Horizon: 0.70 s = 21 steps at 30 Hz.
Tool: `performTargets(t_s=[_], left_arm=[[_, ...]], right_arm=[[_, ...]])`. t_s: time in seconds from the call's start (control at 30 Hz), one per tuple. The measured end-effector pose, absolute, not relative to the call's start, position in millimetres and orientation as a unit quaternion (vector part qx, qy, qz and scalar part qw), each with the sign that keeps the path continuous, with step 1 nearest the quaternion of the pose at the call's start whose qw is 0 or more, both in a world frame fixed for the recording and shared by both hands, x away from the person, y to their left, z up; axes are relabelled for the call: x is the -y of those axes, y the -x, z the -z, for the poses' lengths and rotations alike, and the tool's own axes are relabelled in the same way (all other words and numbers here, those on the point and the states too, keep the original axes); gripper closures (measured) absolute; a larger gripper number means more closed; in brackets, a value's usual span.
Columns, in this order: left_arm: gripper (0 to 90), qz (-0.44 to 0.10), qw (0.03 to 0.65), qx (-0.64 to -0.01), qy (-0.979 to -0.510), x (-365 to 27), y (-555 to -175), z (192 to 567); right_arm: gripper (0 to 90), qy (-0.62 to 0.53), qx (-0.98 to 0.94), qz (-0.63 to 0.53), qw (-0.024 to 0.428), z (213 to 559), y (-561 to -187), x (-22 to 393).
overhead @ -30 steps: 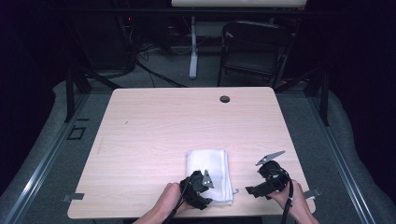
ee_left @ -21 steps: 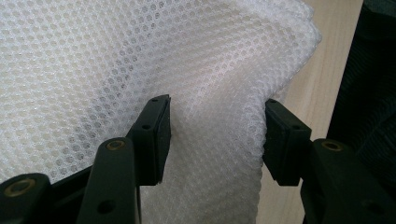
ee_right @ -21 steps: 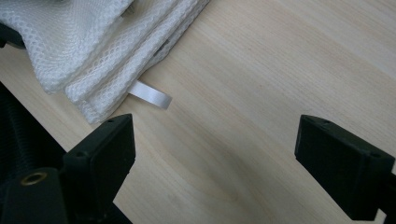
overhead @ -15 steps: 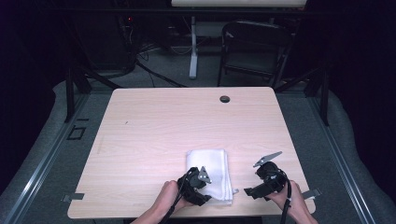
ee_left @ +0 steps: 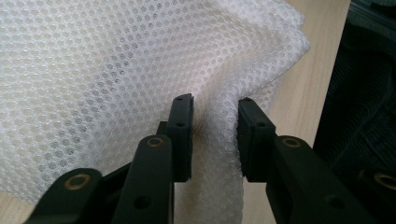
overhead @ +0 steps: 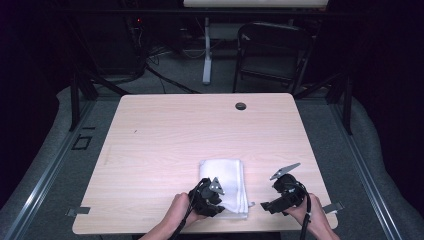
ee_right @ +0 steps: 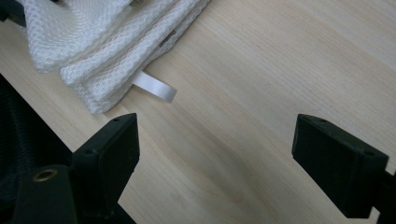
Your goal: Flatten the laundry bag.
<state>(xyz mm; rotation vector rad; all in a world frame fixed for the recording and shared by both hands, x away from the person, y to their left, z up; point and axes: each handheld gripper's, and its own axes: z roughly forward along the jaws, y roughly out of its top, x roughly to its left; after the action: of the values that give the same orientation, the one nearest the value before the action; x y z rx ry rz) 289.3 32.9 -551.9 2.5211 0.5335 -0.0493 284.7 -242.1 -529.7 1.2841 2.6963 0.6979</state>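
At the table's near edge, the left gripper — jaws just closing — pinches a fold of the white mesh cloth. The right gripper gapes empty over bare table beside the cloth's ribbon tag — a grommet lies far off.

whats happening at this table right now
A person works a folded white mesh cloth near the front edge of a wooden table with two handheld grippers. The left gripper has just been closing its jaws and now pinches a bunched fold of the cloth between its pads. The right gripper hangs open over bare wood beside the cloth's corner, where a small white tab sticks out; it holds nothing.
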Motion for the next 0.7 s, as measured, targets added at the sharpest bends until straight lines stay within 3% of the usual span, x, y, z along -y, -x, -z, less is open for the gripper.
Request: performTargets(t_s=[0.03, 0.23, 0.37, 0.43, 0.47, 0.5, 0.53, 0.6, 0.7], left_arm=[[74.3, 0.022, 0.28, -0.202, -0.938, -33, -290, 552], [75.7, 0.028, 0.281, -0.205, -0.937, -34, -291, 552], [75.2, 0.041, 0.283, -0.212, -0.934, -35, -294, 553], [75.2, 0.04, 0.283, -0.213, -0.934, -35, -294, 554], [75.2, 0.04, 0.283, -0.212, -0.934, -35, -294, 554], [75.2, 0.038, 0.283, -0.212, -0.935, -35, -293, 554], [75.2, 0.038, 0.283, -0.212, -0.935, -35, -293, 554], [75.2, 0.038, 0.281, -0.208, -0.936, -36, -294, 553], [75.2, 0.038, 0.28, -0.206, -0.937, -35, -293, 554]], right_arm=[[15.6, -0.412, -0.884, -0.219, 0.039, 529, -285, 242], [16.8, -0.405, -0.886, -0.222, 0.041, 530, -284, 235], [23.5, -0.397, -0.889, -0.226, 0.04, 530, -284, 228], [41.6, -0.374, -0.899, -0.226, 0.025, 532, -283, 210], [41.6, -0.374, -0.899, -0.226, 0.025, 532, -283, 210], [56.7, -0.355, -0.907, -0.224, 0.024, 533, -282, 199], [56.7, -0.355, -0.907, -0.224, 0.024, 533, -282, 199], [74.6, -0.337, -0.915, -0.221, 0.02, 536, -282, 185], [81.3, -0.332, -0.917, -0.221, 0.018, 538, -282, 180]])
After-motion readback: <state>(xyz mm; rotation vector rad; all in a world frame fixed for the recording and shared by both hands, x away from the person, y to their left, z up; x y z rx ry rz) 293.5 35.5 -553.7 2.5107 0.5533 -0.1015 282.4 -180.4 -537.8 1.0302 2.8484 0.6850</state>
